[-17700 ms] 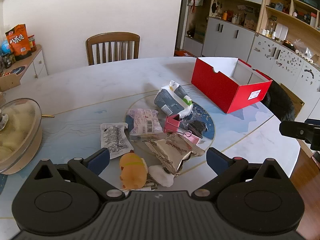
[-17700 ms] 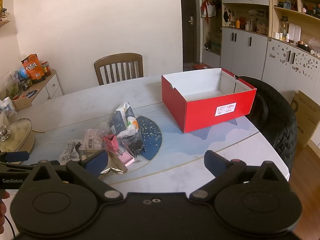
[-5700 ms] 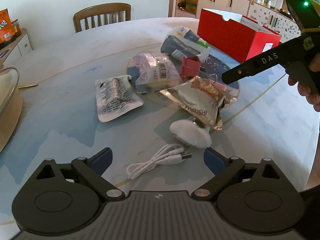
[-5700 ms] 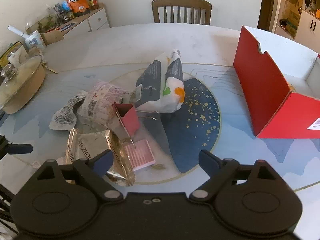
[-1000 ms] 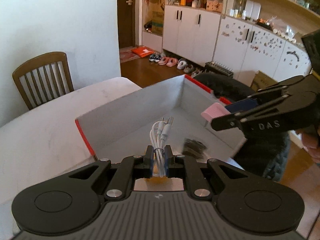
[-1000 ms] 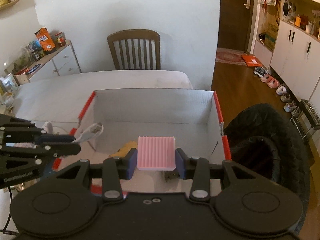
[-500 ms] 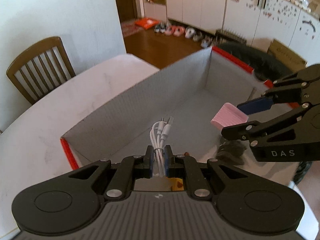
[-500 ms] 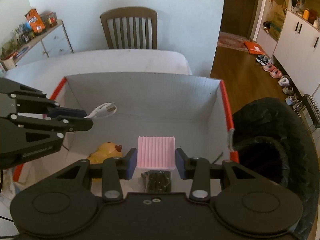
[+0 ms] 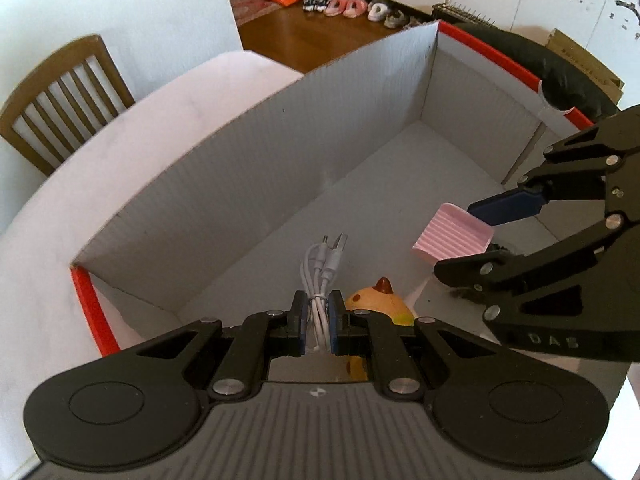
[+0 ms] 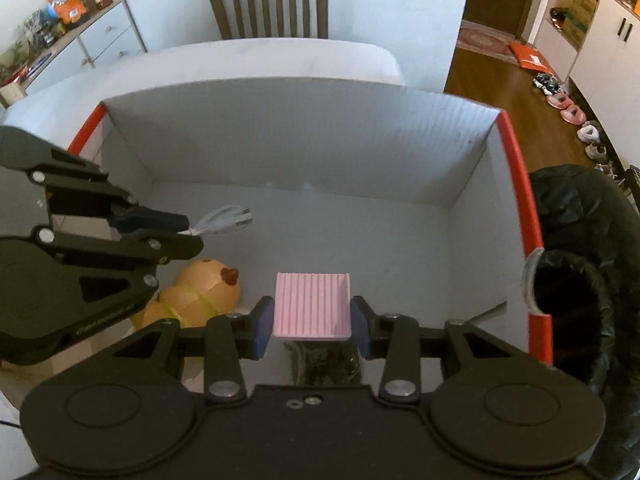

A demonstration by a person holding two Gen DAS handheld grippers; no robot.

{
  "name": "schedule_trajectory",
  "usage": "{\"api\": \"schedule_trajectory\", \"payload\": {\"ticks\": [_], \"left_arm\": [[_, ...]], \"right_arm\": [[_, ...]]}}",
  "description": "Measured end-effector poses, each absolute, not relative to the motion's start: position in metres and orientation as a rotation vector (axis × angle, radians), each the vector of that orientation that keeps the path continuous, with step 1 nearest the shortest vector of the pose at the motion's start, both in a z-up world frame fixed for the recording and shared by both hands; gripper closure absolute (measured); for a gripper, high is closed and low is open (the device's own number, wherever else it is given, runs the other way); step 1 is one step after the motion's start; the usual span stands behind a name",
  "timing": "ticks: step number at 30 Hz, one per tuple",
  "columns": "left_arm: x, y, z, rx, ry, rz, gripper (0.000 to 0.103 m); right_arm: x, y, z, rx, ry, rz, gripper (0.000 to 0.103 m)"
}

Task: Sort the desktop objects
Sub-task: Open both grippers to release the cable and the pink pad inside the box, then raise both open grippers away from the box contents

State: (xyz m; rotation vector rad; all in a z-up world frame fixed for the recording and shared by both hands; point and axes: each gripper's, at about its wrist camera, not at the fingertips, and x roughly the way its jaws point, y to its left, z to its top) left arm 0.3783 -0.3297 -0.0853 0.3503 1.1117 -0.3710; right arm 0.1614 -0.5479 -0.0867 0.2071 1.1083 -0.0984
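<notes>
Both grippers hang inside the open red box (image 9: 94, 312) (image 10: 520, 184) with grey inner walls. My left gripper (image 9: 318, 322) is shut on a coiled white USB cable (image 9: 322, 268), whose plugs stick out ahead of the fingers. In the right wrist view the same gripper (image 10: 176, 226) reaches in from the left with the cable (image 10: 224, 220). My right gripper (image 10: 312, 318) is shut on a ribbed pink pad (image 10: 312, 304), also seen from the left wrist as the pink pad (image 9: 454, 236). On the box floor lie a yellow toy (image 10: 200, 294) (image 9: 378, 300) and a dark small item (image 10: 328, 364).
The box stands on a pale round table (image 9: 132, 132). A wooden chair (image 10: 266, 0) stands beyond the table. A black padded seat (image 10: 580, 264) sits just outside the box's right wall. Shoes (image 9: 352, 4) line the wooden floor farther off.
Both grippers have sunk lower into the box and tilted further down, each keeping its object. The yellow toy on the box floor has come more into sight.
</notes>
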Motion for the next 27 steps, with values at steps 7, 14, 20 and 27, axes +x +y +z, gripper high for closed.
{"api": "schedule_trajectory", "payload": {"ticks": [7,14,20,27], "left_arm": [[0.381,-0.325,-0.096,0.309,1.191,-0.352,0.094],[0.375,-0.323,-0.094,0.309,1.187,-0.357,0.093],[0.360,-0.323,-0.086,0.299,1.178,-0.372,0.093],[0.348,-0.318,-0.071,0.236,1.142,-0.403,0.093]], "right_arm": [[0.164,-0.548,-0.087,0.212,1.114,-0.093,0.063],[0.161,-0.555,-0.080,0.221,1.099,-0.099,0.062],[0.151,-0.557,-0.066,0.220,1.065,-0.065,0.054],[0.132,-0.552,-0.047,0.207,1.021,-0.031,0.047]]}}
